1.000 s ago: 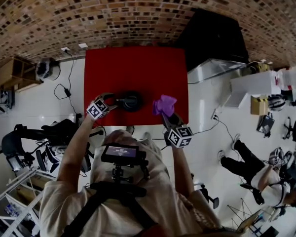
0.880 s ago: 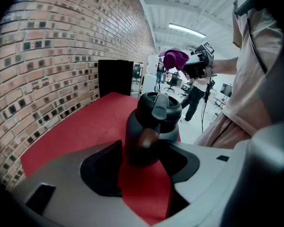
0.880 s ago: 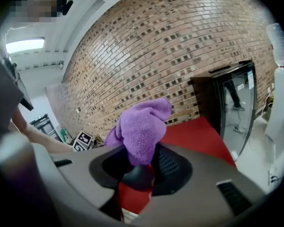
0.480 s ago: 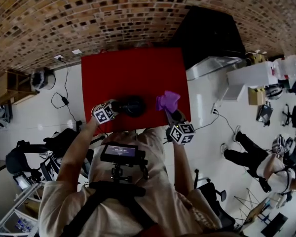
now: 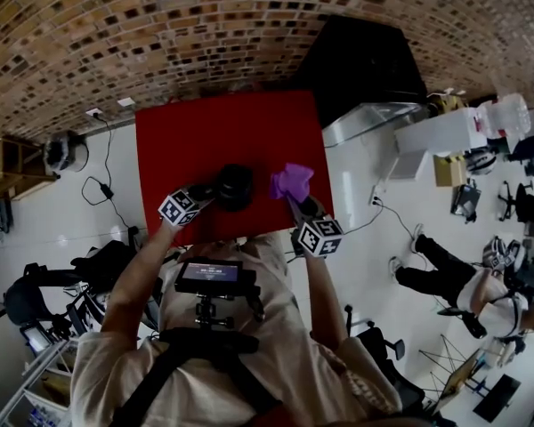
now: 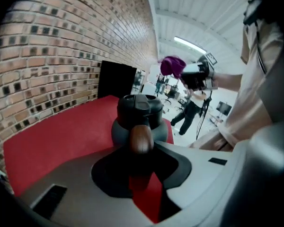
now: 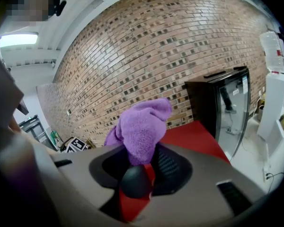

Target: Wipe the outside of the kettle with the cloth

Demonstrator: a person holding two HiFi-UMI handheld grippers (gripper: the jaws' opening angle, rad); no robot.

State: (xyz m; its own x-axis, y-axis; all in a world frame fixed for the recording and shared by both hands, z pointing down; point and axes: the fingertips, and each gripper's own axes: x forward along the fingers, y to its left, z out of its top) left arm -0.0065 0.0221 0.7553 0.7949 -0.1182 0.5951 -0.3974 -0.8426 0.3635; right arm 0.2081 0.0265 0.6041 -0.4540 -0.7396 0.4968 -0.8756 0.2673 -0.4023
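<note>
A dark grey kettle (image 5: 234,185) stands on the red table (image 5: 205,127), and in the left gripper view the kettle (image 6: 139,112) is just ahead of the jaws. Its brown wooden handle (image 6: 141,138) points toward my left gripper (image 5: 209,192), whose jaws have just been closing and are now shut on that handle. To the kettle's right, my right gripper (image 5: 295,201) holds a bunched purple cloth (image 5: 291,181) above the table, apart from the kettle. In the right gripper view the cloth (image 7: 142,124) sticks up out of the shut jaws.
A black cabinet (image 5: 365,60) stands past the table's far right corner, against a brick wall (image 5: 160,25). White boxes (image 5: 445,140) and a person (image 5: 445,278) are on the floor at the right. Cables (image 5: 102,181) and racks lie to the left.
The left jaws, open round the kettle's handle a second ago, have shut on it. The right gripper with the cloth has drifted slightly toward the kettle. The head view has shifted.
</note>
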